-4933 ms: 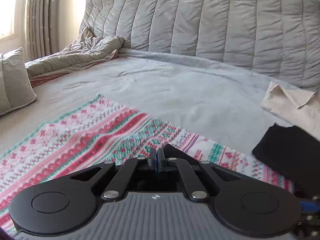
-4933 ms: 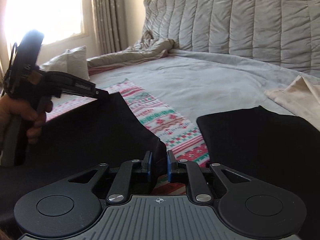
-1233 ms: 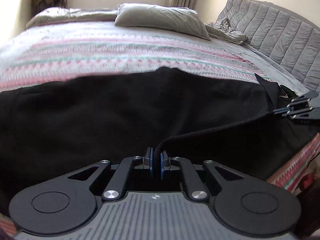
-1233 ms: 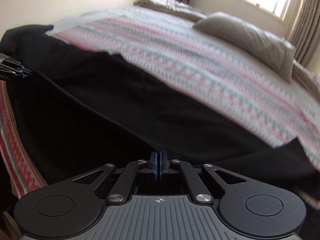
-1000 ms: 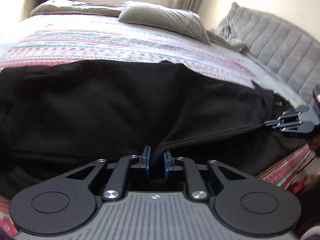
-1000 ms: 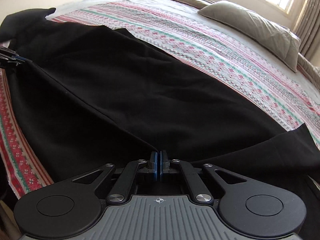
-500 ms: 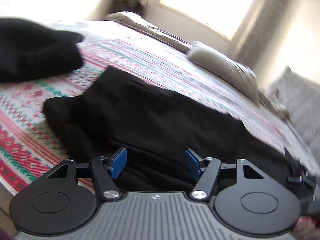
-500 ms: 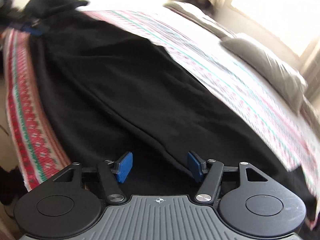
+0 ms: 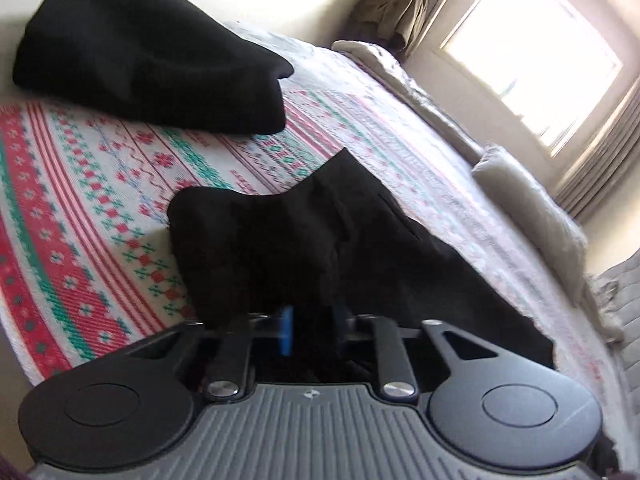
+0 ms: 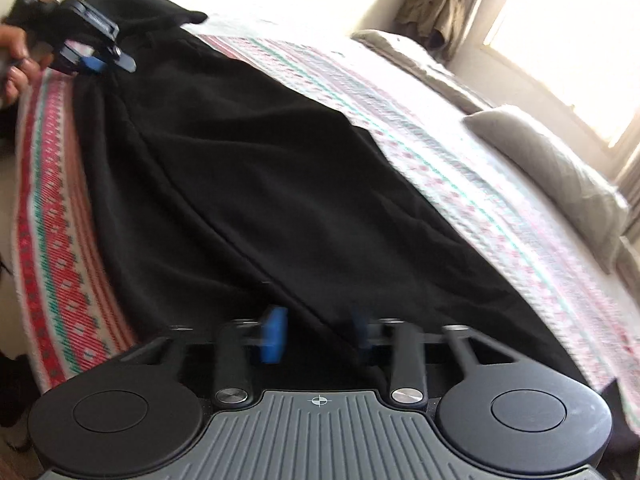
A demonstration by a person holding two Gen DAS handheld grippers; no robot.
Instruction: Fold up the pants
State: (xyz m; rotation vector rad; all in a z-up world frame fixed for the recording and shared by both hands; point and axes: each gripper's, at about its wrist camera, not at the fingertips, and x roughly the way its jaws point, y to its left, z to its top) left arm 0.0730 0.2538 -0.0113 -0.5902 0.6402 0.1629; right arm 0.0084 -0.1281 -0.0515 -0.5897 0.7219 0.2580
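Black pants [image 9: 360, 248] lie lengthwise on the patterned bedspread [image 9: 80, 200], one leg folded over the other. At their near edge my left gripper [image 9: 314, 330] is closing, with bunched black cloth filling the narrow gap between its pads. In the right wrist view the pants [image 10: 280, 184] stretch away to the upper left. My right gripper [image 10: 316, 334] is closing too; the folded edge runs between its blue pads [image 10: 272, 336], which still stand apart from it. The left gripper [image 10: 104, 62] shows at the far end of the pants, held by a hand [image 10: 16, 60].
A second black garment [image 9: 152, 60] lies piled on the bedspread beyond the pants. A grey pillow [image 9: 528, 216] rests near the bright window [image 9: 532, 52]. Clothes [image 10: 436, 4] hang in the corner. The bed's edge [image 10: 24, 264] drops off at the left.
Both grippers let go of the pants' edge, opened wide, then narrowed again over the cloth. The left view rolled and swung toward the pants' end. The pants now lie flat.
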